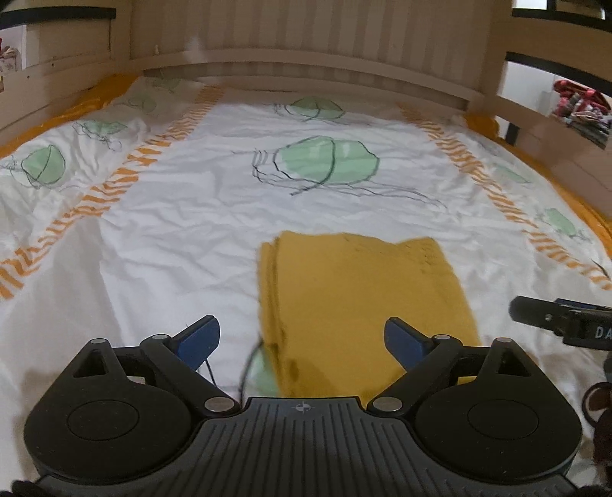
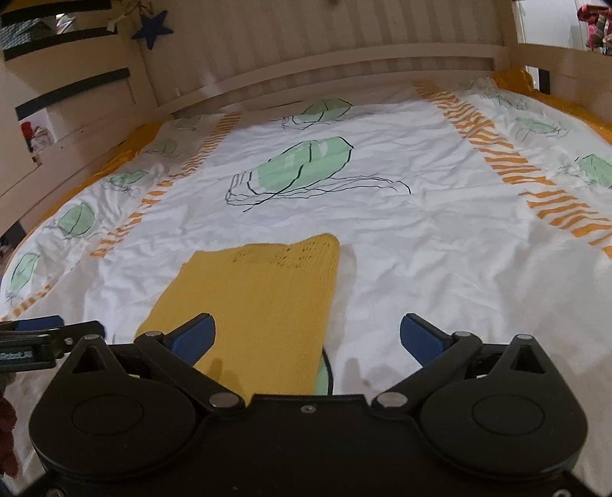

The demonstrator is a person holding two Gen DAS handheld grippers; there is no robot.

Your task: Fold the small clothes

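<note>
A mustard-yellow knitted garment lies folded into a flat rectangle on the white bedspread. My left gripper hangs above its near left part, blue pads wide apart, nothing between them. In the right wrist view the same garment lies low and left of centre. My right gripper is open over its near right edge, empty. Each gripper shows in the other's view: the right gripper at the right edge, the left gripper at the left edge.
The bedspread carries green shapes and orange striped bands. A pale wooden slatted bed frame rings the far side, with rails at both sides. A blue star hangs at the upper left. Colourful fabric sits beyond the right rail.
</note>
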